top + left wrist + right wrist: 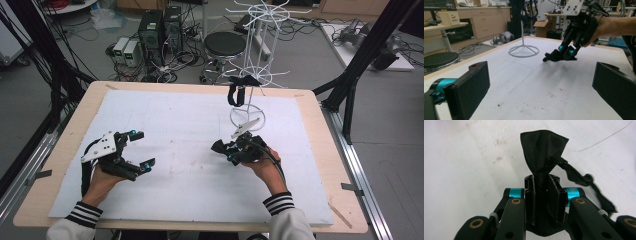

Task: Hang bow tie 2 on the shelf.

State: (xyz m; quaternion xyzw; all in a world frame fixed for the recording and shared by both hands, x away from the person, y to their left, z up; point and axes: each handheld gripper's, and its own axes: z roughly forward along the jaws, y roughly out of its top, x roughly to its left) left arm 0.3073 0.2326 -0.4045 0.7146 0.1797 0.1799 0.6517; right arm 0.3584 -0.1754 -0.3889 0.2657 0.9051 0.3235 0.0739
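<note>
My right gripper (229, 151) sits at mid-table, shut on a black fabric piece (218, 146). In the right gripper view the jaws pinch the fabric (541, 147), which fans out beyond the gripper (542, 182), and a thin black strap (584, 180) trails off to the right. The left gripper view shows that gripper (565, 51) tilted down, with the fabric (552, 56) just above the white mat. My left gripper (144, 149) rests at the left of the mat, open and holding nothing. A white wire rack (248, 107) stands behind the right gripper, with another black piece (237, 91) hanging on it.
The white mat (175, 165) covers most of the wooden table (60, 150). The rack's ring base (523, 51) stands on the mat's far side. A black stool (224, 44) and computer towers (160, 30) stand on the floor beyond the table. Black frame posts (350, 85) flank it.
</note>
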